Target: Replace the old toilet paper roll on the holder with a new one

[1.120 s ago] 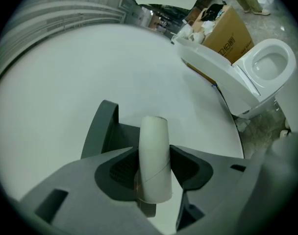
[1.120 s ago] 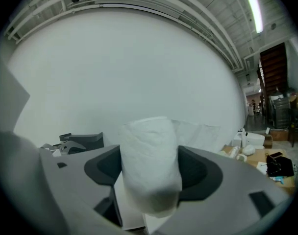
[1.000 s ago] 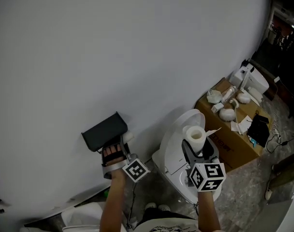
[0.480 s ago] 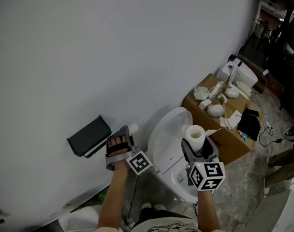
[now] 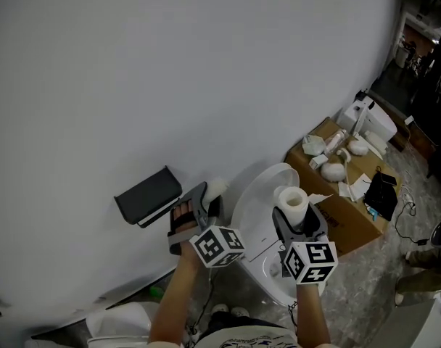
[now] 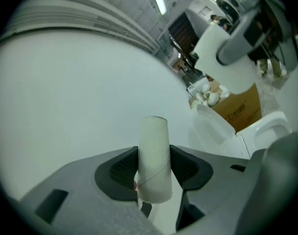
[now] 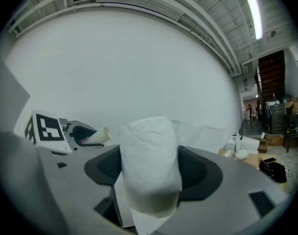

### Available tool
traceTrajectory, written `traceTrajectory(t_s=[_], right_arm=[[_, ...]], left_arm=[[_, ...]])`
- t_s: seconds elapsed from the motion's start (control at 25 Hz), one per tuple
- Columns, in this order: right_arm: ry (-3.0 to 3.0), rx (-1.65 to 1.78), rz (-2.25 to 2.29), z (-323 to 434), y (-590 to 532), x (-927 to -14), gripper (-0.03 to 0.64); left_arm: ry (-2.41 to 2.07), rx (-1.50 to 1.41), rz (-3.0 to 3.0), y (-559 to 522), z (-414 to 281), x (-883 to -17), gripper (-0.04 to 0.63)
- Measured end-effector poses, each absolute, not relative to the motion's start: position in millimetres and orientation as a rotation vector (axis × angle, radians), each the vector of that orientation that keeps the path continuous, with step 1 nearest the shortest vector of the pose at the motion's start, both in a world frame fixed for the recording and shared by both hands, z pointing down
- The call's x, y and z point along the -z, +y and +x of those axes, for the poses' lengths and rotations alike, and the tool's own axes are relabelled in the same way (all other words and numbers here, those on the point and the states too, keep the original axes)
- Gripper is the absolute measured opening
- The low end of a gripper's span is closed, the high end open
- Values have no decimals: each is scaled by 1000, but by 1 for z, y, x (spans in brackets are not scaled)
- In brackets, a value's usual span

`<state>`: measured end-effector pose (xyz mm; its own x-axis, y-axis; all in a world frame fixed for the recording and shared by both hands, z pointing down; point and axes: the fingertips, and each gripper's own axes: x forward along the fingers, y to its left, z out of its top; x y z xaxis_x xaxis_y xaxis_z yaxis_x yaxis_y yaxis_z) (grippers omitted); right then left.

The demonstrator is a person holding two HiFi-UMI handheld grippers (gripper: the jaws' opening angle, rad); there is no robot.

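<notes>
The black toilet paper holder (image 5: 148, 196) hangs on the white wall, its flat cover facing me. My left gripper (image 5: 209, 200) is to the right of it, shut on a bare cardboard tube (image 5: 217, 188). In the left gripper view that tube (image 6: 154, 158) stands upright, pinched between both pads. My right gripper (image 5: 297, 222) is over the toilet, shut on a full white roll (image 5: 291, 203) with a loose sheet trailing right. Seen from the right gripper view, the roll (image 7: 150, 163) fills the jaws, and the tube (image 7: 96, 136) shows at the left.
A white toilet (image 5: 258, 216) with its lid raised stands below and between the grippers. To the right is a cardboard box (image 5: 355, 220) with white objects on top, and a black bag (image 5: 384, 192) beside it. Something white (image 5: 126, 321) lies on the floor at the lower left.
My left gripper has pulled away from the holder, moving right and upward and rolling, with the cardboard tube in its jaws. The right gripper has held still with the full roll.
</notes>
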<state>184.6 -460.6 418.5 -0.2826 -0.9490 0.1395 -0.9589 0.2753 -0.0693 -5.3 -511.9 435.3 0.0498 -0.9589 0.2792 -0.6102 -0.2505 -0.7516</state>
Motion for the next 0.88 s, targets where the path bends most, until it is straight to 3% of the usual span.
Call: traceTrajectory(t_s=[0.32, 0.64, 0.88], right_arm=[[-2559, -179, 1669, 124, -462, -417, 328], [-2633, -206, 1538, 76, -459, -424, 328], [-2683, -245, 1468, 50, -460, -429, 328]], left_arm=[[1790, 592, -2285, -469, -54, -390, 199], [1988, 74, -2205, -410, -138, -340, 199], [2174, -70, -2045, -368, -206, -337, 199]])
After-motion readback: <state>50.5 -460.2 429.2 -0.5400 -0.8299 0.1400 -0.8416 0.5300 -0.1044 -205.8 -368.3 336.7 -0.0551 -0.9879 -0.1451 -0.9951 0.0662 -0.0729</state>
